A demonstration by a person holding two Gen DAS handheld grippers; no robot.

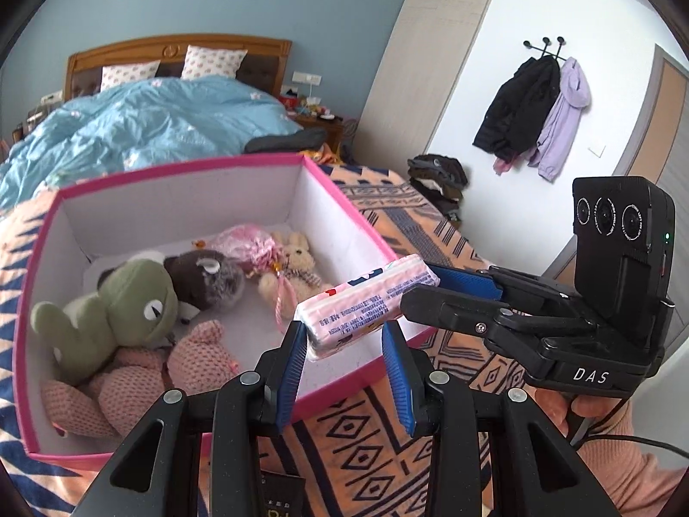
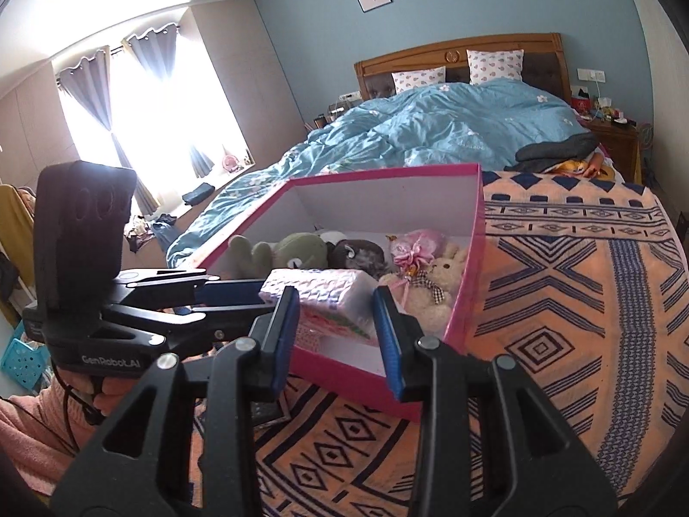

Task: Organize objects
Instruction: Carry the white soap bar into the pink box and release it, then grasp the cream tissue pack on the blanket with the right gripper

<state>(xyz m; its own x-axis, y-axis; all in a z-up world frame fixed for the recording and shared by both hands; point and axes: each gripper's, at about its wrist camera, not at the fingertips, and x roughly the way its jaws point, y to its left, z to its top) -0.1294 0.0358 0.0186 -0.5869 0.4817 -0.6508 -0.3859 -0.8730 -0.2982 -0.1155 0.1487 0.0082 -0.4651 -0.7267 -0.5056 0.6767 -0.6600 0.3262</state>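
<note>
- While it hangs over the pink box (image 1: 185, 172) at frame centre, the tissue pack (image 1: 370, 301) is clamped by the right gripper (image 2: 336, 340).
- Left gripper (image 1: 344, 366) straddles its other end; grip impossible to tell.

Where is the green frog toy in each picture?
Left wrist view: the green frog toy lies at the left of the pink box, beside the brown plush.
Right wrist view: the frog is mid-picture, behind the tissue pack.
Shared landmark: the pink box.
</note>
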